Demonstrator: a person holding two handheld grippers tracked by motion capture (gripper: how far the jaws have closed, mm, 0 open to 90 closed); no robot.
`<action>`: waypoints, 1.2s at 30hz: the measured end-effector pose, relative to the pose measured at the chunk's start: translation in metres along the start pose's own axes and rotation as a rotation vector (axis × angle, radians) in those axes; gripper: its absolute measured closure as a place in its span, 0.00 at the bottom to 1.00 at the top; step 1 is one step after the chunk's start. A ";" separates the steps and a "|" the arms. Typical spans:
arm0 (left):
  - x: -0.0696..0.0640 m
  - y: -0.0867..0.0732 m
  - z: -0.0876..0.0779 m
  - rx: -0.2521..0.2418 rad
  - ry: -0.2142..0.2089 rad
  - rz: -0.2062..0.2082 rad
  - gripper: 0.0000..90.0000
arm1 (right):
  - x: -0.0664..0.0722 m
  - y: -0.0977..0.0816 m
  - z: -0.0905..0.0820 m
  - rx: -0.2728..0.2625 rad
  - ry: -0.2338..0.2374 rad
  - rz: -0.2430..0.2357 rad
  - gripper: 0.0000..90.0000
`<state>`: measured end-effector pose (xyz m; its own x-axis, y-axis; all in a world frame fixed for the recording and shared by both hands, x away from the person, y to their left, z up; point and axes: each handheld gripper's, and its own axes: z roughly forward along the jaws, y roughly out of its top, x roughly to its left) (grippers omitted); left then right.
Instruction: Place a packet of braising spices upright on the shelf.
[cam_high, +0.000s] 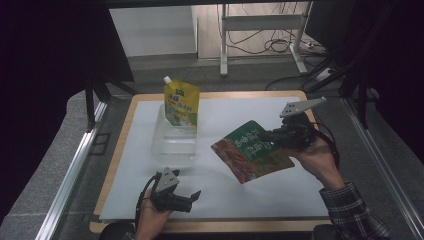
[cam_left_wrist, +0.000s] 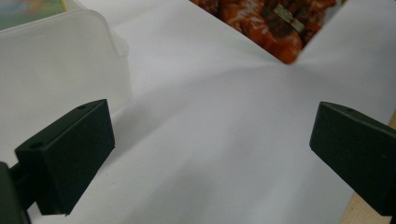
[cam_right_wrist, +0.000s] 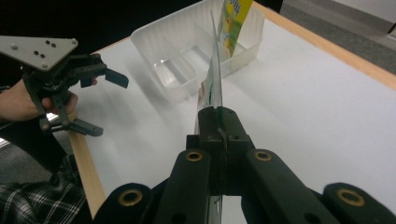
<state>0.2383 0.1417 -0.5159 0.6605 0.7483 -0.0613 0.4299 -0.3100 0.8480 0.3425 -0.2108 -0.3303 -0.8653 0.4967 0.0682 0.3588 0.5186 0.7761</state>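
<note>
In the high view, the right gripper (cam_high: 269, 136) is at the right side of the table (cam_high: 125, 120), lifted above the white sheet (cam_high: 225, 190), and its jaws are pressed together on the right edge of a flat green and red packet (cam_high: 250, 150). The packet hangs in the air, tilted, with its red end pointing to the near left. The left gripper (cam_high: 192, 200) is low at the near edge of the sheet, with its jaws wide apart and nothing between them. A clear plastic tray (cam_high: 172, 145) stands on the far left part of the sheet, and a yellow pouch (cam_high: 181, 103) with a white spout stands upright in its far end. In the left gripper view, the two black jaws stand far from each other above the bare sheet; the tray (cam_left_wrist: 56, 60) is at the left and one corner of the packet (cam_left_wrist: 275, 28) is at the top. In the right gripper view, the packet (cam_right_wrist: 214, 79) is seen edge-on, clamped between the closed jaws, and behind it is the tray (cam_right_wrist: 187, 65) with the pouch (cam_right_wrist: 233, 21), probably in the far compartment. The left gripper (cam_right_wrist: 100, 102) is at the left, open.
</note>
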 end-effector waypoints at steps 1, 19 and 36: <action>0.000 0.000 0.000 -0.001 0.000 -0.001 0.00 | 0.000 0.002 0.000 -0.002 -0.003 -0.005 1.00; 0.001 0.000 0.000 0.004 0.002 0.003 0.00 | -0.015 0.029 0.011 -0.017 -0.042 -0.038 1.00; 0.001 -0.002 0.001 -0.002 0.013 0.028 0.00 | -0.022 0.057 0.032 -0.025 -0.029 -0.061 1.00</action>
<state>0.2385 0.1426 -0.5175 0.6646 0.7466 -0.0304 0.4098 -0.3302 0.8503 0.3931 -0.1699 -0.3072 -0.8744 0.4852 0.0022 0.2968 0.5313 0.7935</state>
